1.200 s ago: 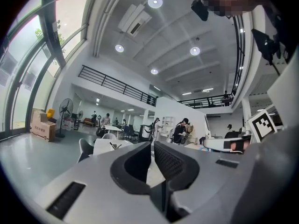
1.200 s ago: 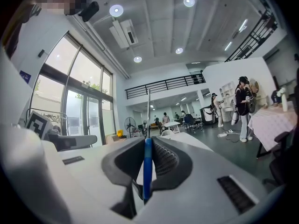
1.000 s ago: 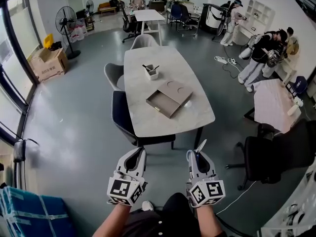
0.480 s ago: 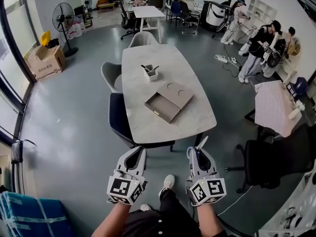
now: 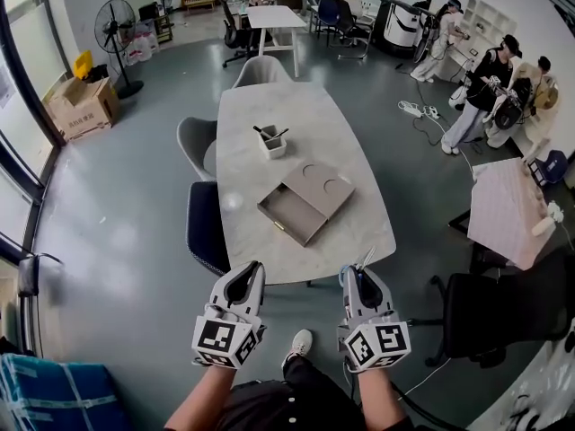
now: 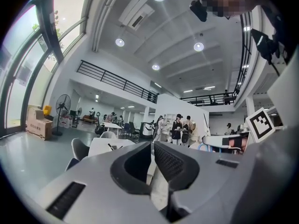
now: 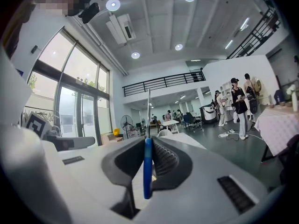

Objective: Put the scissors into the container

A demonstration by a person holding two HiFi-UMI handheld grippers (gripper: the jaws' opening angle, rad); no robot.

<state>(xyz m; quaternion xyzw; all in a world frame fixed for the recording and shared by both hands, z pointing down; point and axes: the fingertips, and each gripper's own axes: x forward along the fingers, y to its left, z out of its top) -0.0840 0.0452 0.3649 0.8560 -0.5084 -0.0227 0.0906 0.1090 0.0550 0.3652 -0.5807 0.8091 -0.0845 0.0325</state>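
Observation:
My right gripper (image 5: 353,277) is shut on the scissors (image 5: 367,260), whose metal blade pokes out ahead toward the table's near edge. In the right gripper view the blue handle (image 7: 147,169) is pinched upright between the jaws of the right gripper (image 7: 148,143). My left gripper (image 5: 252,271) hangs beside it, shut and holding nothing; the same left gripper (image 6: 152,146) shows its pads nearly touching. A small white container (image 5: 273,140) holding dark pens stands far up the grey table (image 5: 355,232). Both grippers are short of the table's near end.
An open grey drawer tray (image 5: 304,201) lies mid-table. Chairs (image 5: 207,227) line the table's left side, and a black chair (image 5: 481,312) stands at right. A pink-covered table (image 5: 509,212), a cardboard box (image 5: 85,106), a fan (image 5: 115,30) and several people at the far side surround it.
The table has come closer in the head view as the person steps toward it. Both grippers keep their place in the frame, and the scissors stay gripped.

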